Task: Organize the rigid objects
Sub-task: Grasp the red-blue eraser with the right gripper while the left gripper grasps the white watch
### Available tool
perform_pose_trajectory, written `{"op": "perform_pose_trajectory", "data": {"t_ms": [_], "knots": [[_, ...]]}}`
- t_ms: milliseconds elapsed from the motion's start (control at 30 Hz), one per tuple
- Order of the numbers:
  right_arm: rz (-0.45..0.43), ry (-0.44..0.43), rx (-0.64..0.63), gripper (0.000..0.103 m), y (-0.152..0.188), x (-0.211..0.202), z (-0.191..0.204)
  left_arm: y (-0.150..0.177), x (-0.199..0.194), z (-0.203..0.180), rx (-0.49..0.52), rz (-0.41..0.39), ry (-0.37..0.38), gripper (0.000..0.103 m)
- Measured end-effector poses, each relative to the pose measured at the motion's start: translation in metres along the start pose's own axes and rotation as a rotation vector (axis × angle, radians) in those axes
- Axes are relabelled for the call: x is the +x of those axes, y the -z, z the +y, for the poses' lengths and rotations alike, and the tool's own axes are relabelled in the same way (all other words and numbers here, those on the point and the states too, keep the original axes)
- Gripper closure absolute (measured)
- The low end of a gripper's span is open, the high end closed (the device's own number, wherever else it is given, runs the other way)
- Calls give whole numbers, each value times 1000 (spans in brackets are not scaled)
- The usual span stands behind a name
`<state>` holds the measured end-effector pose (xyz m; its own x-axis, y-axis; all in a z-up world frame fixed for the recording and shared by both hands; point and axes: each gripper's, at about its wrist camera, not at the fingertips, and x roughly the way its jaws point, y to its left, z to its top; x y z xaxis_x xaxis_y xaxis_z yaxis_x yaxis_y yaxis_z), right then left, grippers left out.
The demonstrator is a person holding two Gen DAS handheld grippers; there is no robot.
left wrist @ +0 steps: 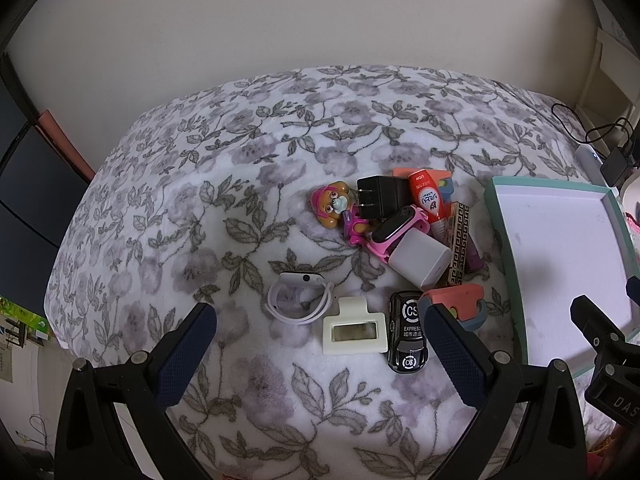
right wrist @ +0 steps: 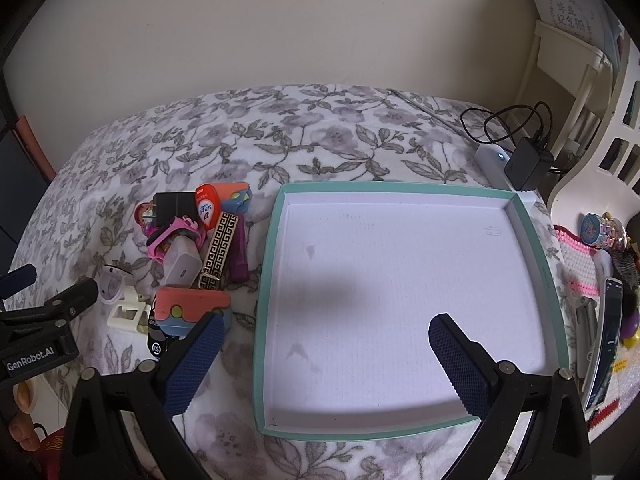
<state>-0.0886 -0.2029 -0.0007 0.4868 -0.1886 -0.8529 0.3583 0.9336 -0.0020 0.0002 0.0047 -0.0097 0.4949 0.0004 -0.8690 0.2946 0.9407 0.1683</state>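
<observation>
On the floral blanket point(left wrist: 200, 208), toy pile point(left wrist: 412, 232) beside teal tray point(right wrist: 536, 248), both grippers' jaws wide, holding nothing

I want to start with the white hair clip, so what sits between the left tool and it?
Nothing visible. The left tool is open above the white hair clip, which lies flat and apart from the white watch. The black toy car lies right alongside it, under the tool's right finger.

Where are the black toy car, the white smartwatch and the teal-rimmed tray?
black toy car point(left wrist: 407, 333), left wrist view, on its roof.
white smartwatch point(left wrist: 301, 279), left wrist view, on its case.
teal-rimmed tray point(right wrist: 392, 188), right wrist view, on its far rim.
</observation>
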Motion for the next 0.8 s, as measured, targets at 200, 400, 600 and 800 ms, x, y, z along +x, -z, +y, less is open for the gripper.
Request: {"op": "perform_pose_trajectory", "data": {"t_ms": [200,400,600,800], "knots": [[8,-38,-47,0,-1,1,9,-6,4,12,-50,29,28,0],[43,-98,-55,0,-17,5,30,-20,5,30,-88,38,65,0],[117,-186,-43,2,-29,24,60,-25,24,53,-132,93,84,0],[201,-237,-32,13,-28,51,80,-19,55,75,-198,163,88,0]]}}
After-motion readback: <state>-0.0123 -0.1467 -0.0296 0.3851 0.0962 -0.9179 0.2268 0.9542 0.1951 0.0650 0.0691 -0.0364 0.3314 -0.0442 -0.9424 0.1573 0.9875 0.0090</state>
